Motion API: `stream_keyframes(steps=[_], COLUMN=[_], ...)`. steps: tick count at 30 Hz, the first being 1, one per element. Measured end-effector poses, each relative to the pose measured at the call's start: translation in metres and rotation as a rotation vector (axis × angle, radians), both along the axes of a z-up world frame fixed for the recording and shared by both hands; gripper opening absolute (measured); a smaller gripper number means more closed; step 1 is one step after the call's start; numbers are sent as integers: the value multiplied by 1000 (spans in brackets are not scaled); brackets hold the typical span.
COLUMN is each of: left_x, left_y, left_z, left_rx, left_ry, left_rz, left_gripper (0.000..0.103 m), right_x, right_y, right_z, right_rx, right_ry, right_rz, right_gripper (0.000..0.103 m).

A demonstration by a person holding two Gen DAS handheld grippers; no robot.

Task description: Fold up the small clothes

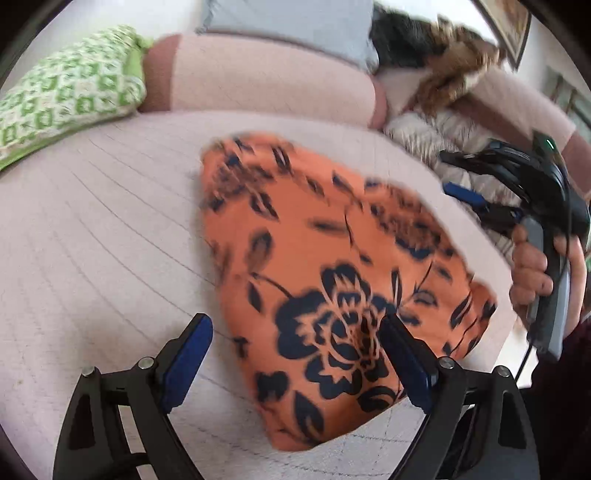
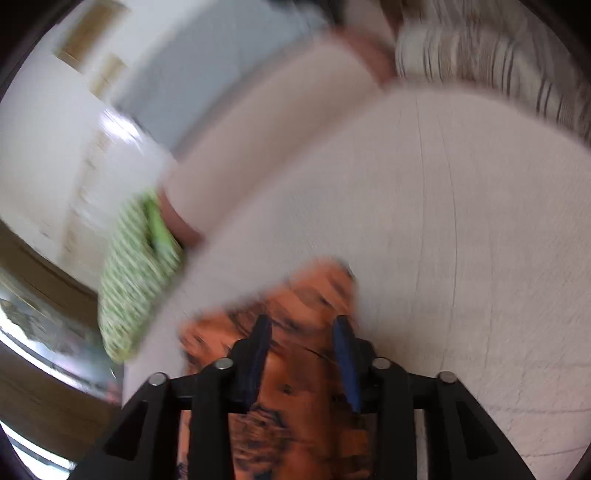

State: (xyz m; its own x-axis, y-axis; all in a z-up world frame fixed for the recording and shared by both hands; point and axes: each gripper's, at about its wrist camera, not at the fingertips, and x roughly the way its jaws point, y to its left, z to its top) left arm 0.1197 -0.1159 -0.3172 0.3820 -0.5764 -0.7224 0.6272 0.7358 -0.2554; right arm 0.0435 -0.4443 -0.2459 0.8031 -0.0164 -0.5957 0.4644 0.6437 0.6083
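An orange garment with dark blue flowers (image 1: 332,280) lies folded on the pale pink quilted sofa seat (image 1: 103,229). My left gripper (image 1: 295,332) is open, its blue pads apart above the garment's near part, holding nothing. My right gripper shows in the left wrist view (image 1: 476,203) at the garment's far right side, held in a hand. In the blurred right wrist view the right gripper (image 2: 303,328) is partly open above the orange garment (image 2: 295,387), with cloth seen between the pads but not pinched.
A green patterned cushion (image 1: 66,92) lies at the seat's left end. A grey cushion (image 1: 291,26), a fur-trimmed jacket (image 1: 454,62) and striped cloth (image 1: 436,140) lie at the back right. The sofa backrest (image 1: 266,81) runs behind.
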Motion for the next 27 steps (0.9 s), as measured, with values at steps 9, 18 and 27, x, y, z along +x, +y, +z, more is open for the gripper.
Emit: stream_keyframes(steps=[9,18,27], left_x=[4,-31,-50], left_y=[-9,0,-2], left_z=[-30,8,16], left_rx=[166,190,227], left_ry=[-11,-230,-314], left_rz=[53,126,122], left_gripper=[94,94,94], right_x=[79,25,-31], right_y=[50,55,80], right_z=[-66,-14,9], right_rx=[20,38,-2], right_ry=[351,156,89], right_rz=[196,181,235], right_gripper=[38,39,39])
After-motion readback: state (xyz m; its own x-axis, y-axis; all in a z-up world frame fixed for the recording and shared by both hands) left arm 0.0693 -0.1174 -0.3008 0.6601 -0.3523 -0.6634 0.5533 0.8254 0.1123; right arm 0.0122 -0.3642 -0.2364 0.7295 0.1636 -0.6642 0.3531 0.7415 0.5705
